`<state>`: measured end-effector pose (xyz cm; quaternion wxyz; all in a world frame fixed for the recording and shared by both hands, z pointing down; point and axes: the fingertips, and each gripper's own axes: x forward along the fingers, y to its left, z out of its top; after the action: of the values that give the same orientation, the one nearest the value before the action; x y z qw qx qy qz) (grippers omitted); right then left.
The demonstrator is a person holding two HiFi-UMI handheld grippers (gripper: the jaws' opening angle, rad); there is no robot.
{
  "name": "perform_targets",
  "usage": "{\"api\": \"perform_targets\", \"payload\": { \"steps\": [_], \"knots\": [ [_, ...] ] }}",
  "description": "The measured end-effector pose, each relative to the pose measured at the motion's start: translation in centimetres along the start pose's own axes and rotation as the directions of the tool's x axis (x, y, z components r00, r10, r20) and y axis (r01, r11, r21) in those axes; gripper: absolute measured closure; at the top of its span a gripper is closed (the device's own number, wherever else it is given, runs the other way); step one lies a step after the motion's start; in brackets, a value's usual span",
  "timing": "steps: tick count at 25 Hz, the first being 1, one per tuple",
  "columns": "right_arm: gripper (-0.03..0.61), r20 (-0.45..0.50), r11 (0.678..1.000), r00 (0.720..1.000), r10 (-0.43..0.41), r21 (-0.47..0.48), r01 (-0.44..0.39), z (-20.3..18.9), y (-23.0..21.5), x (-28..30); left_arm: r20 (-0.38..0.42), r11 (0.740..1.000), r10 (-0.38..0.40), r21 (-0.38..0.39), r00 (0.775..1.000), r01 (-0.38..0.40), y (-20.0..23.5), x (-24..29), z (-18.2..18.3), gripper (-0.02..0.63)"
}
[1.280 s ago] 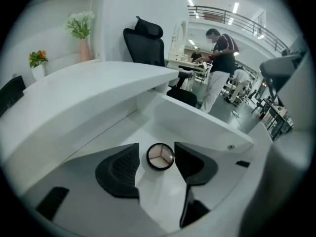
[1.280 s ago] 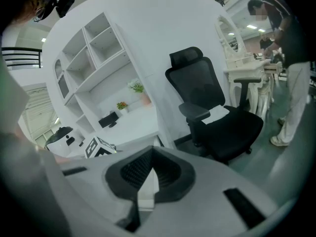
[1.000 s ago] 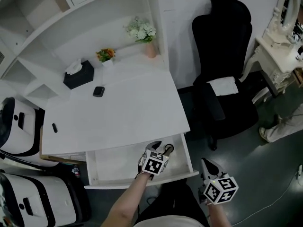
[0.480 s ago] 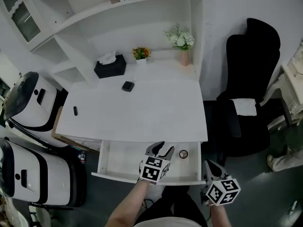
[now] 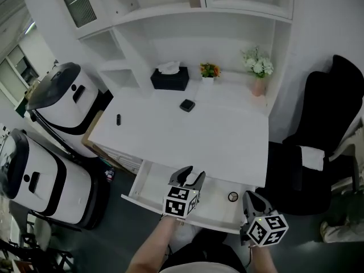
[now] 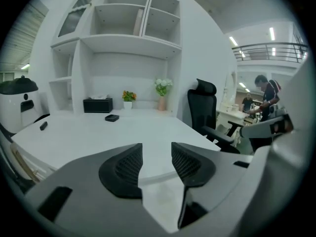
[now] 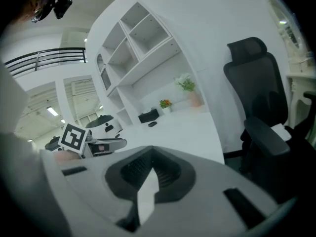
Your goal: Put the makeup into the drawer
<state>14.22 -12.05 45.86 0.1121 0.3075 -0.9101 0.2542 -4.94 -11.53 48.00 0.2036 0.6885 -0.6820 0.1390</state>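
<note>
We had left gripper [image 5: 191, 176] fingers spread, just narrowed, empty | right gripper [image 5: 249, 197] fingers pressed together | compact [image 5: 187, 105] lay toward desk [image 5: 187, 138] back edge, beyond the nearer left gripper.

Home-study mock-up set in a large lab hall. Indicated by: white tabletop [image 5: 187, 135] with drawer [image 5: 149, 182] under built-in shelves [image 5: 170, 16], tissue box [image 5: 169, 78] and flower vase [image 5: 259, 85] at its back edge, black office chair [image 5: 330, 129] beside it. Mezzanine railing [image 6: 264, 47], strip lights [image 6: 272, 33] and bulky white machines [image 5: 62, 104] are seen around.
</note>
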Motion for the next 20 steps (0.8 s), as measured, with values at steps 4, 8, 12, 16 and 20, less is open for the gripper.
{"api": "perform_targets", "payload": {
  "steps": [4, 8, 12, 16, 20],
  "knots": [
    [0.576, -0.009, 0.997, 0.998, 0.066, -0.035, -0.066, 1.0, 1.5, 1.6, 0.030, 0.997, 0.068, -0.024, 0.997, -0.068, 2.4, -1.4, 1.1, 0.428],
    [0.575, -0.016, 0.991, 0.993, 0.120, -0.057, -0.121, 1.8, 2.8, 3.0, 0.053, 0.991, 0.131, -0.041, 0.990, -0.129, 4.5, -2.9, 1.9, 0.428],
    [0.575, -0.017, 0.982, 0.986, 0.166, -0.084, -0.167, 2.6, 4.1, 4.0, 0.074, 0.985, 0.166, -0.061, 0.983, -0.161, 6.2, -3.9, 2.8, 0.436],
    [0.575, -0.015, 0.980, 0.984, 0.175, -0.094, -0.176, 3.4, 5.0, 5.2, 0.087, 0.985, 0.169, -0.052, 0.982, -0.165, 8.1, -3.7, 4.0, 0.422],
    [0.575, -0.002, 0.983, 0.987, 0.158, -0.094, -0.157, 4.0, 5.8, 7.1, 0.099, 0.988, 0.152, -0.040, 0.983, -0.148, 10.6, -2.3, 5.3, 0.409]
  ]
}}
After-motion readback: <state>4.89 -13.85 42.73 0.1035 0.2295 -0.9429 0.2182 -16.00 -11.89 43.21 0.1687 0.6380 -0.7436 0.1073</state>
